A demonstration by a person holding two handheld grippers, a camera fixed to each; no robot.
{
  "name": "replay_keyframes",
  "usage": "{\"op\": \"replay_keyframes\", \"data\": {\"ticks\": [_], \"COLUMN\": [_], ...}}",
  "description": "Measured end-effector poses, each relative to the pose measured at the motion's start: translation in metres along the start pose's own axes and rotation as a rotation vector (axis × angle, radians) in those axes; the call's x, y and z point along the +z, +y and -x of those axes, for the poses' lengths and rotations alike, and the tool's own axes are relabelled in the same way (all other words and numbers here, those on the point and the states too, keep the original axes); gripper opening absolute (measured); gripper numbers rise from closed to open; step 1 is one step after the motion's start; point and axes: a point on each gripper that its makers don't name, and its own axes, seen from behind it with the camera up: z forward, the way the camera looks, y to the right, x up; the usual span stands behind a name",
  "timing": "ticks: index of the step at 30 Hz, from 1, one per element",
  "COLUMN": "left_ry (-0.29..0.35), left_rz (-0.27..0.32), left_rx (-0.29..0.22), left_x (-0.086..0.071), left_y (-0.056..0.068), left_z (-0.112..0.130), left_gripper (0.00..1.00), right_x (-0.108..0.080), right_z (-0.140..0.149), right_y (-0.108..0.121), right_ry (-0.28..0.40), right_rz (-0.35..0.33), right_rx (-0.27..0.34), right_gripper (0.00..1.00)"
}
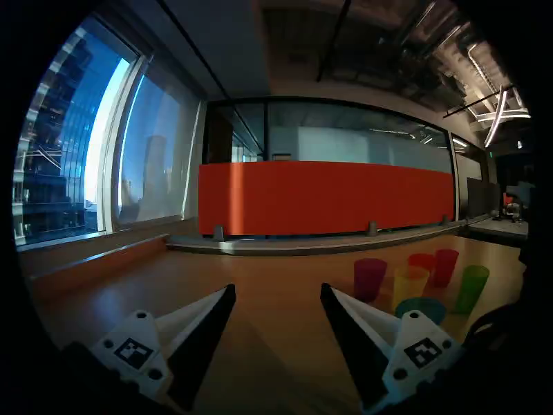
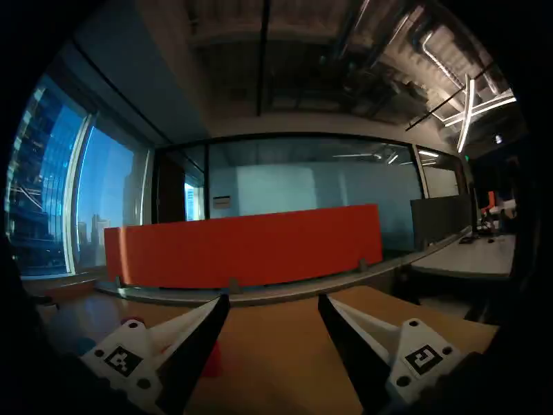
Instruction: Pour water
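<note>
In the left gripper view, several coloured plastic cups stand grouped on the wooden table to the right: a magenta cup (image 1: pixel 369 278), a yellow cup (image 1: pixel 408 285), a red cup (image 1: pixel 445 266), a green cup (image 1: pixel 472 288) and a low teal one (image 1: pixel 421 308). My left gripper (image 1: pixel 278 296) is open and holds nothing, with the cups just right of its right finger. In the right gripper view, my right gripper (image 2: pixel 274 306) is open too, above the table. A red cup (image 2: pixel 211 360) peeks out behind its left finger.
The wooden table (image 1: pixel 276 277) runs to an orange divider panel (image 1: pixel 325 197) at its far edge. Tall windows (image 1: pixel 76 159) line the left side. Another desk (image 2: pixel 470 259) with office items stands at the right.
</note>
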Motion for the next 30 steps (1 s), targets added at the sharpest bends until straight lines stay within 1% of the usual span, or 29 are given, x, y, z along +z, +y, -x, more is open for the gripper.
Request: {"op": "replay_keyframes", "data": {"ticks": [12,20,26,30], "left_ry": [0.000,0.000,0.000,0.000], "left_rz": [0.000,0.000,0.000,0.000], "left_rx": [0.000,0.000,0.000,0.000], "left_x": [0.000,0.001,0.000,0.000], "left_y": [0.000,0.001,0.000,0.000], "left_z": [0.000,0.001,0.001,0.001], "left_gripper": [0.91,0.91,0.91,0.91], "right_x": [0.008,0.009,0.008,0.008], "right_z": [0.028,0.056,0.068,0.075], "right_y": [-0.022,-0.028,-0.030,-0.029], "right_ry": [-0.012,-0.039,-0.039,-0.043], "right_rz": [-0.037,-0.048,-0.067,-0.069], "right_rx": [-0.056,-0.058,-0.071,-0.060], "right_gripper": [0.99,0.99,0.99,0.99]}}
